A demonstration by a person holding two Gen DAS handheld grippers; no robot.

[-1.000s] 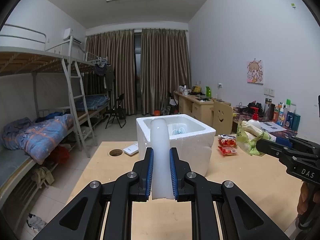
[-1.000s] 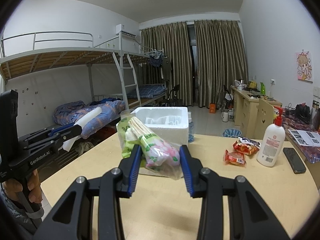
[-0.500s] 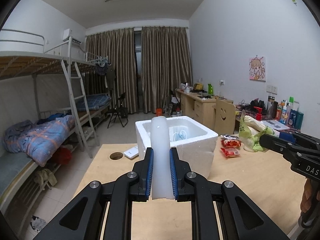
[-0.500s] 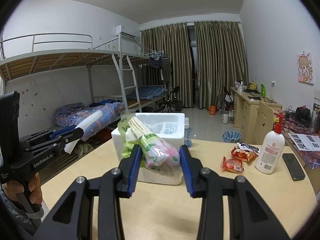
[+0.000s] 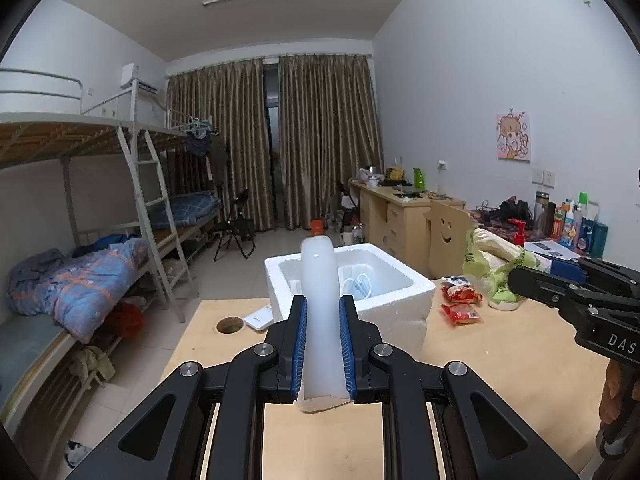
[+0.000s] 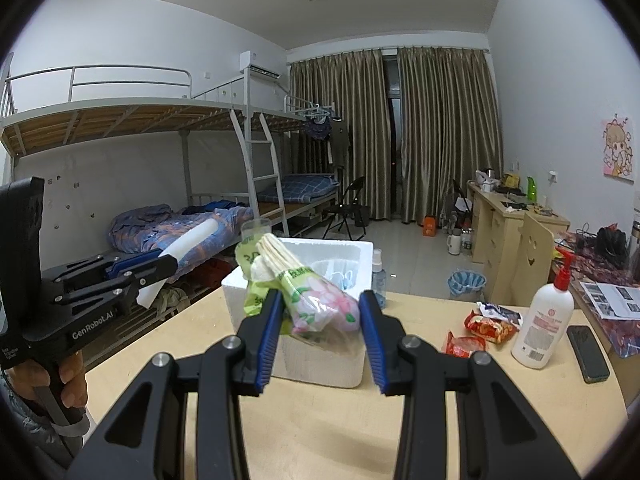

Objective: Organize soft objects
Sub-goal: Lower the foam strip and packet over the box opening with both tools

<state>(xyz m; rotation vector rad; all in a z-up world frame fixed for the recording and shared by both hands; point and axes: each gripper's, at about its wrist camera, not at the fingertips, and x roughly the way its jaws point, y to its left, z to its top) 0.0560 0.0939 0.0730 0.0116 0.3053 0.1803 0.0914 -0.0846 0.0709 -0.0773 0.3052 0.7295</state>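
My left gripper (image 5: 322, 312) is shut on a white foam tube (image 5: 320, 300) that stands upright between the blue pads, just in front of the white foam box (image 5: 400, 304). The box holds pale blue and white items. My right gripper (image 6: 320, 312) is shut on a green and pink plastic packet (image 6: 316, 304) with pale sticks poking out, held above the near side of the box (image 6: 320, 364). The left gripper with the tube (image 6: 188, 244) shows at the left of the right wrist view. The right gripper and packet (image 5: 496, 268) show at the right of the left wrist view.
On the wooden table (image 6: 440, 420) lie red snack packets (image 6: 488, 328), a white pump bottle (image 6: 544, 328), a black phone (image 6: 588, 352) and a small spray bottle (image 6: 378, 280). The table has a round hole (image 5: 230, 325) and a white flat item (image 5: 260, 317). Bunk beds stand left.
Both grippers have moved closer to the foam box, which now looks larger. The tube and the packet stay gripped.
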